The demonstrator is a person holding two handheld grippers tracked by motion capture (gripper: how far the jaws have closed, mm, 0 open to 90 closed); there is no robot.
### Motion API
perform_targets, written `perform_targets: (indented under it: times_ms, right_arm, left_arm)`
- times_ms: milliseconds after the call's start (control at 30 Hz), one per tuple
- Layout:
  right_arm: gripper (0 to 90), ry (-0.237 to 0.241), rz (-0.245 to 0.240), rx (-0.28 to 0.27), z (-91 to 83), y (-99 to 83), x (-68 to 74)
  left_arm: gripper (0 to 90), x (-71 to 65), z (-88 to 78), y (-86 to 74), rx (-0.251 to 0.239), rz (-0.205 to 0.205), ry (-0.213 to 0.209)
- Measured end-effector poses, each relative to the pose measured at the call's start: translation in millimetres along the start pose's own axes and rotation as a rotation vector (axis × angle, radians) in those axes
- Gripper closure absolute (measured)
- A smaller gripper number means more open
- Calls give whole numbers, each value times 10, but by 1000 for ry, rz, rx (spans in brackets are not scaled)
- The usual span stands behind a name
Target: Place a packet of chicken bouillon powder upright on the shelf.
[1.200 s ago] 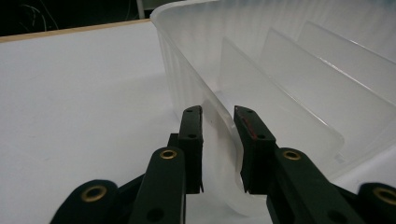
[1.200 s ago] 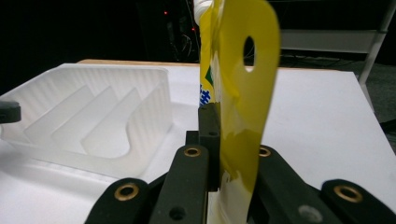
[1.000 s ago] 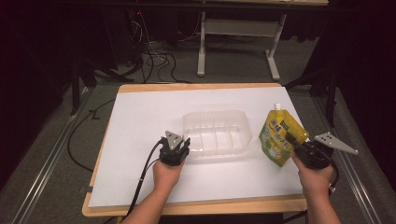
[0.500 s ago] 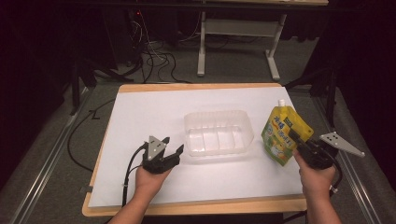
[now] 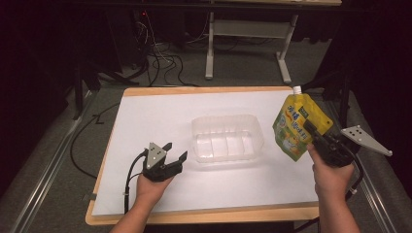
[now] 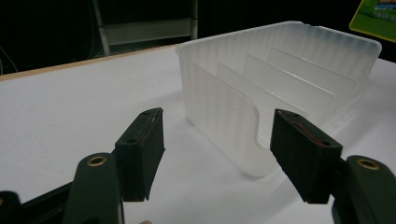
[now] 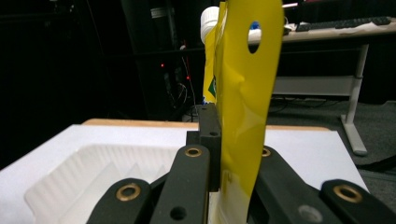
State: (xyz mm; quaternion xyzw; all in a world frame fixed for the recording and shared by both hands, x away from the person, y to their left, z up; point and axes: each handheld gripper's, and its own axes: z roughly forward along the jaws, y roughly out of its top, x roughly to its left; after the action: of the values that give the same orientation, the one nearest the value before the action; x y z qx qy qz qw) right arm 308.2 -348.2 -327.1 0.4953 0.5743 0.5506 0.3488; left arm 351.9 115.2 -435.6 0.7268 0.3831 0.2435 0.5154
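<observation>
Since a second ago my left gripper [image 5: 174, 154] has drawn back left from the clear divided tray [image 5: 227, 138], its jaws just opening, empty. My right gripper [image 5: 311, 129] lifts the yellow spout pouch [image 5: 297, 127], clamped, right of the tray. Gripped by its thin edge, the pouch could swing or slip; the unheld tray may skid.

Left gripper [image 5: 175, 151] held low over the table in the left hand [image 5: 151, 187], jaws spread with nothing between them (they had just been opening), right gripper [image 5: 308, 127] raised in the right hand [image 5: 332, 174], jaws clamped on the pouch [image 5: 297, 125]
</observation>
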Motion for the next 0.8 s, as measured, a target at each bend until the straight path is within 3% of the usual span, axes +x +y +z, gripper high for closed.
perform_targets:
  times_ms: [400,800]
  right_arm:
    - [900,70,12,-43,145,270,332]
    - [900,133,32,-37,461,227,695]
  left_arm:
    - [348,7,-23,-11,1,5,-15]
    - [349,9,-37,-14,-1,26,-23]
